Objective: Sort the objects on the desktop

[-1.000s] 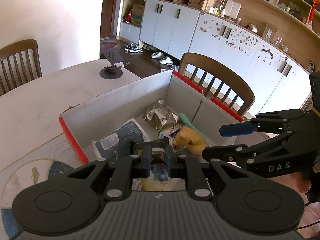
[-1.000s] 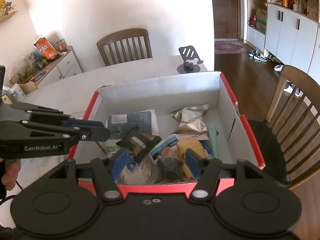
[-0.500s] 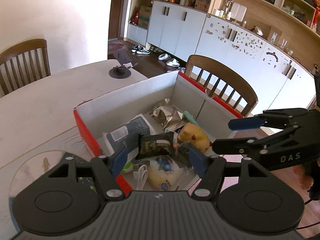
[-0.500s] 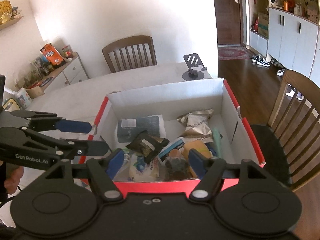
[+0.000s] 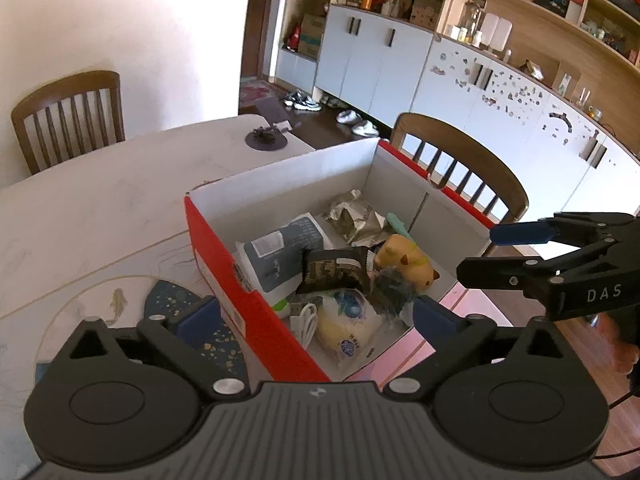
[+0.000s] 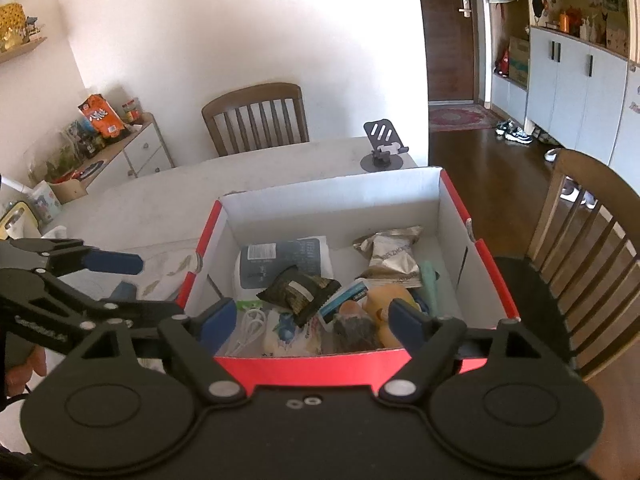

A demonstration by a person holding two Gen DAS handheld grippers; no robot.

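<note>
Left gripper (image 5: 314,314) opening, now wide and empty; dark snack packet (image 5: 334,270) dropped into red box (image 5: 256,312); right gripper (image 6: 308,318) opening, empty; next pick due

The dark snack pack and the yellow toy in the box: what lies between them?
A blue-edged packet lies between the dark snack pack and the yellow toy in the box, seen in the right wrist view.
</note>
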